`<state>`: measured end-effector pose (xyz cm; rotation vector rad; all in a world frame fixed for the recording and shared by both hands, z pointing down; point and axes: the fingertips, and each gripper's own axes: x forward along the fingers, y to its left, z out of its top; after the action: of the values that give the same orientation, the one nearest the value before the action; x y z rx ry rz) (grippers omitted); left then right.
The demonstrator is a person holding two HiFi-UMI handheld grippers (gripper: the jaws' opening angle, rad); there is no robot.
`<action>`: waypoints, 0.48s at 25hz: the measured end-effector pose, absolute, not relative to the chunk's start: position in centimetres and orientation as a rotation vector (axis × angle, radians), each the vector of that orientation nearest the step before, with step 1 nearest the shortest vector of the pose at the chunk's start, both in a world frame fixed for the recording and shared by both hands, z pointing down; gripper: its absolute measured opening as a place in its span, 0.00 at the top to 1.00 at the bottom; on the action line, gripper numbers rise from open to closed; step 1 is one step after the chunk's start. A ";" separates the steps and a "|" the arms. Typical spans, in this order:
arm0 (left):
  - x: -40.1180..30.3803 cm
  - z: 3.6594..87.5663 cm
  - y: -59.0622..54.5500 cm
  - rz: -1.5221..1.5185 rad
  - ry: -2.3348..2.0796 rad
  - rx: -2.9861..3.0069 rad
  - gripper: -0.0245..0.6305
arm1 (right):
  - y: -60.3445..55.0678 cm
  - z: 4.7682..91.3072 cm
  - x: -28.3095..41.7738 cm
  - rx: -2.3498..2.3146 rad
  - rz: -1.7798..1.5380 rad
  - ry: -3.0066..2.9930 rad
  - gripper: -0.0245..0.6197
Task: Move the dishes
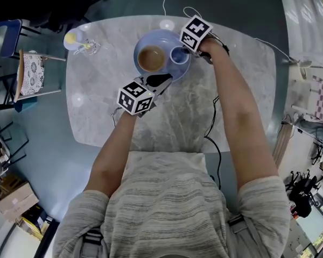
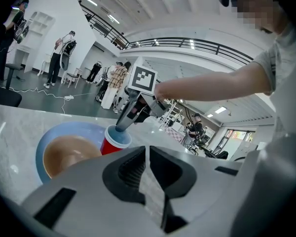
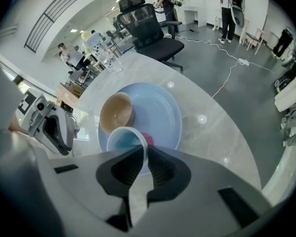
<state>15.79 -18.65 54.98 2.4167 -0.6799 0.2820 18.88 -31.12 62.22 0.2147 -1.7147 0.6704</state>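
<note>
Dishes: three pieces stacked on a pale marbled tabletop point(image 1: 183, 112), toward its far side, centre.

- Blue plate point(image 1: 159, 34): largest piece, carried the other two. It looked rigid and glossy, so probably slippery. Judged heaviest while loaded. The raised rim was the only place to take hold, and it should be kept level.
- Brown bowl point(image 1: 151, 58): sat on the plate's left half, upright and empty. Judged stiff and breakable if dropped. Best taken by pinching the wall at the lip.
- Cup point(image 3: 126, 139): smallest, red outside and blue inside, just right of the bowl on the plate. It looked thin-walled and light. A rim pinch should do, though it could swing or tip.

Right gripper point(image 3: 143, 154): pointed steeply down, its fingers point(image 3: 163, 169) clenched on the cup's near rim, one inside the wall and one outside. Cup base appeared to rest on the plate; lift not confirmed.

Left gripper point(image 2: 147, 154): at the plate's near edge, fingers point(image 2: 128, 169) closed together on nothing, not touching the plate.
</note>
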 end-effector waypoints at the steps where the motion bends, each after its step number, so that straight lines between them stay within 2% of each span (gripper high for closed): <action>1: 15.9 54.9 -18.7 0.281 -0.679 2.417 0.90 | -31.1 62.2 18.9 0.212 0.660 -1.721 0.89; 5: 16.0 54.9 -18.9 0.278 -0.674 2.419 0.90 | -31.1 62.0 18.8 0.208 0.644 -1.737 0.84; 12: 16.2 54.7 -18.8 0.277 -0.672 2.421 0.90 | -31.3 61.4 18.7 0.233 0.618 -1.759 0.83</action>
<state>16.15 -18.83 54.75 2.4212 -0.6719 0.2767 18.73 -31.33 61.38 0.2327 -1.7595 0.6184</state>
